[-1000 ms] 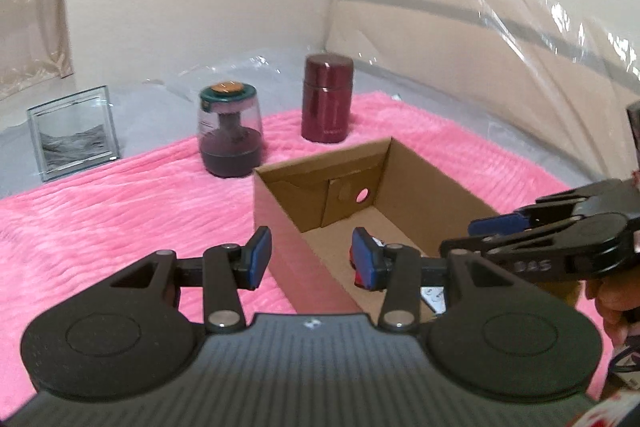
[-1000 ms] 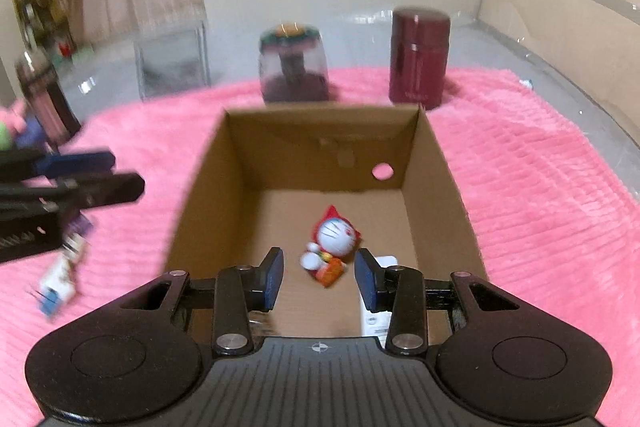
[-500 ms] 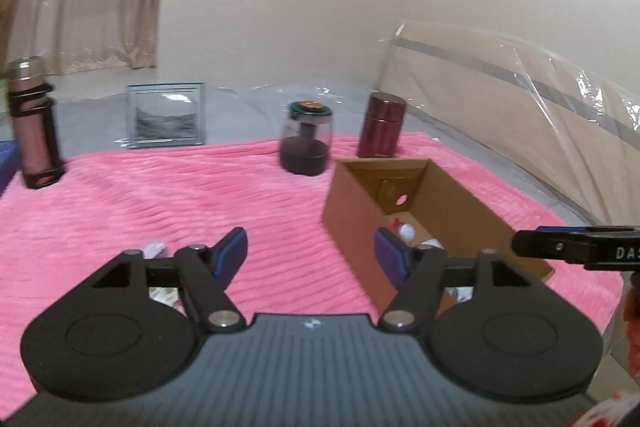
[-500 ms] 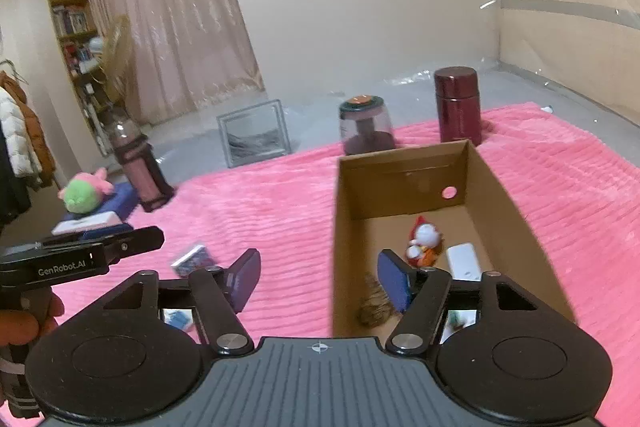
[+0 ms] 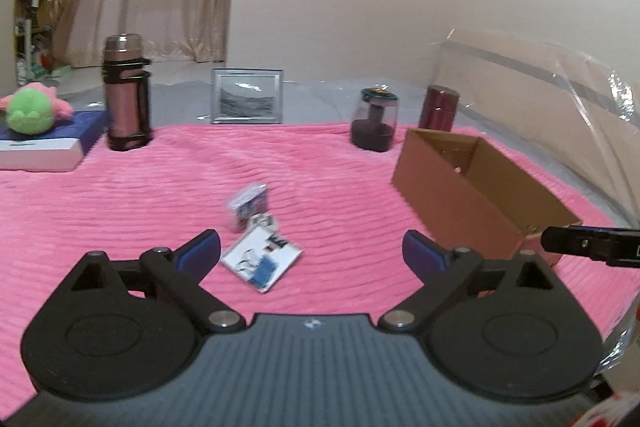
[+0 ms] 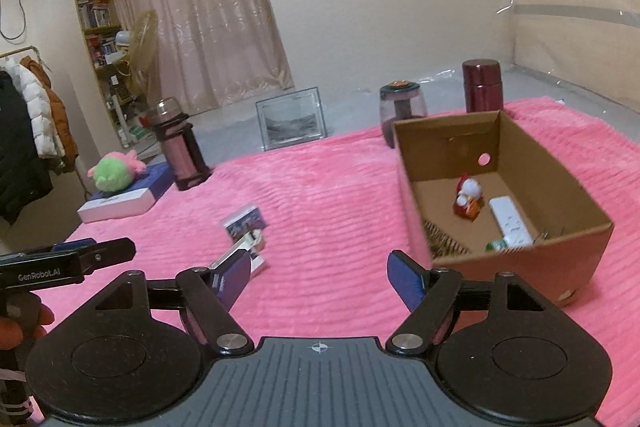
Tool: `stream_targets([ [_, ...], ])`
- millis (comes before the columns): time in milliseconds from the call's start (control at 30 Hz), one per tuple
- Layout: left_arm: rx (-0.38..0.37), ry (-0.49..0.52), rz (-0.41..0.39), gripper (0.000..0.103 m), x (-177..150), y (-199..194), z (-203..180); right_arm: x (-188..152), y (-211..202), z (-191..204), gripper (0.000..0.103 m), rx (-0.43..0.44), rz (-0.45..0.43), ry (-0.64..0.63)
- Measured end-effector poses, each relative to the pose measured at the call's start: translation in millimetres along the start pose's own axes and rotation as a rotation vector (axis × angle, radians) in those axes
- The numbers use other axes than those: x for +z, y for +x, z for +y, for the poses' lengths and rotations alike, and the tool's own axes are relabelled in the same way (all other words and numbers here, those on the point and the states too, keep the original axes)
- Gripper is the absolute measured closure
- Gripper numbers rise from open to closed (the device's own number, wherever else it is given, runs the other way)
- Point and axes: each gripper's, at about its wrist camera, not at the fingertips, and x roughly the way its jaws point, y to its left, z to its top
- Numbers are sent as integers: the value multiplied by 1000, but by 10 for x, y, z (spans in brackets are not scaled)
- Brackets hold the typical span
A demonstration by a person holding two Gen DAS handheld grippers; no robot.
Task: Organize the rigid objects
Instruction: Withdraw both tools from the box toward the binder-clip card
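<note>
An open cardboard box (image 5: 476,195) (image 6: 560,187) sits on the pink blanket (image 5: 320,187) at the right. Inside it lie a small red-and-white figurine (image 6: 466,197), a white remote-like bar (image 6: 510,221) and a brown brush (image 6: 444,245). Left of the box, on the blanket, a small clear card box (image 5: 250,205) (image 6: 244,221) stands beside a flat picture card (image 5: 262,259). My left gripper (image 5: 311,254) hovers just before the card, jaws opening wide, nothing between them. My right gripper (image 6: 320,277) hangs over bare blanket left of the cardboard box, jaws opening, empty.
Along the blanket's far edge stand a pink thermos (image 5: 126,93), a framed picture (image 5: 247,101), a glass jar with a dark lid (image 5: 375,121) and a maroon canister (image 5: 438,109). A green plush (image 5: 28,111) rests on a flat box at left. A plastic-wrapped panel (image 5: 560,99) borders the right.
Both grippers drew back from over the cardboard box and swung left, and their jaws went from nearly shut to wide. The cards on the blanket came into view.
</note>
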Motion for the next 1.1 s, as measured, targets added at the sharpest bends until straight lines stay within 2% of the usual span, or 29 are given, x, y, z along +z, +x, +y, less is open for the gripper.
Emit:
stream_targets([
  [233,63,3,13,4,-200,-145,267,-253,164,226,25,24,54,-39],
  [467,92,-4,40,4,-324,-99,472,-393,336,421,25,43,82,-94],
  [733,79,15,76,4,-425,136,558,-460,599,532,25,65,95,-176],
  [1100,90,-2,129,4,-583,548,813,-565,1257,646,25,135,124,-313],
])
